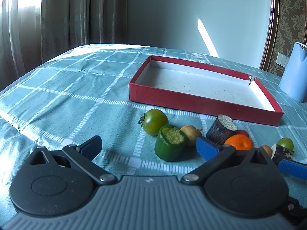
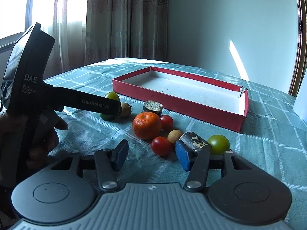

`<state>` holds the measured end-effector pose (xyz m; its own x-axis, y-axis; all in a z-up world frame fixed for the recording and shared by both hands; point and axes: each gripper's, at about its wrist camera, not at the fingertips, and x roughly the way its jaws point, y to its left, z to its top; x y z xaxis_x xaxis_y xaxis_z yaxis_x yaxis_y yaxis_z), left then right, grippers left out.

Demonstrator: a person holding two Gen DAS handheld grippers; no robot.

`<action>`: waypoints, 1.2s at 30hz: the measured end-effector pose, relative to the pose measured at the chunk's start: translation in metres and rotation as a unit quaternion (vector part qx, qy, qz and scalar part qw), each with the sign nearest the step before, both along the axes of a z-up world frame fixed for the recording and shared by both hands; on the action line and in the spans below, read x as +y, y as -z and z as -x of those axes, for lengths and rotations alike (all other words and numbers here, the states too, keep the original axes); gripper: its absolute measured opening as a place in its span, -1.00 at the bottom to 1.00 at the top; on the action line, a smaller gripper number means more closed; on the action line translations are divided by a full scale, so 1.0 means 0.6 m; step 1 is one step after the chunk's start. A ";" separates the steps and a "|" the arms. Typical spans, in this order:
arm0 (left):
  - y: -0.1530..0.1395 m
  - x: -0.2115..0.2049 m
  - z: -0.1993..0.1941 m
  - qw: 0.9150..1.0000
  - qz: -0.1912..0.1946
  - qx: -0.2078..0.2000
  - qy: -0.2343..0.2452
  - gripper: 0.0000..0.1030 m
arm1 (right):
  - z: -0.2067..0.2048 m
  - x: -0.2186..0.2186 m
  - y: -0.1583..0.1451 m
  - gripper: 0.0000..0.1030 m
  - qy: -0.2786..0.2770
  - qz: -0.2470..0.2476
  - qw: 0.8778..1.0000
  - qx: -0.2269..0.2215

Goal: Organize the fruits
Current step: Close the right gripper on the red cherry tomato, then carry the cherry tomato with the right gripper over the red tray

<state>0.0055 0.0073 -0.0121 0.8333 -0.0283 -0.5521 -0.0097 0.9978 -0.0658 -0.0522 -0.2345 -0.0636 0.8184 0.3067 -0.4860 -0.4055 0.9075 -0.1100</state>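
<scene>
Both grippers, left gripper and right gripper, stand spread and empty; I aim right's fingers at the cherry tomato just ahead, bound for the red box.

The left claw's arm hid part of the green fruits at ten o'clock; the blue jug was cut off at three o'clock.

Mixed fruits clustered beside empty red tray.
</scene>
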 end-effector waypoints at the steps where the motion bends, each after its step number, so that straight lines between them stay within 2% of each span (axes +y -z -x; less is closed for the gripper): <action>1: 0.000 0.001 0.000 1.000 0.002 0.000 0.001 1.00 | -0.003 0.002 0.001 -0.09 0.001 0.001 1.000 0.004; 4: 0.000 0.002 0.001 1.000 0.005 -0.001 0.002 1.00 | -0.017 0.005 0.002 -0.24 0.013 0.006 1.000 0.016; 18: -0.003 0.005 0.002 1.000 0.016 -0.003 0.005 1.00 | -0.046 0.009 0.005 -0.28 0.040 0.014 0.999 0.028; 21: -0.003 0.005 0.002 1.000 0.016 -0.002 0.005 1.00 | -0.052 0.009 0.005 -0.49 0.052 0.019 0.998 0.027; 29: -0.003 0.005 0.001 1.000 0.016 -0.001 0.004 1.00 | -0.050 0.001 0.002 -0.51 0.050 -0.004 0.998 0.027; 36: -0.001 0.005 -0.001 1.000 0.014 0.004 0.004 1.00 | -0.016 0.011 -0.016 -0.51 0.018 -0.009 1.000 0.013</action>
<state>0.0058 0.0104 -0.0118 0.8285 -0.0516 -0.5576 -0.0016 0.9955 -0.0945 -0.0427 -0.2279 -0.0538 0.8165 0.2865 -0.5012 -0.3753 0.9231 -0.0837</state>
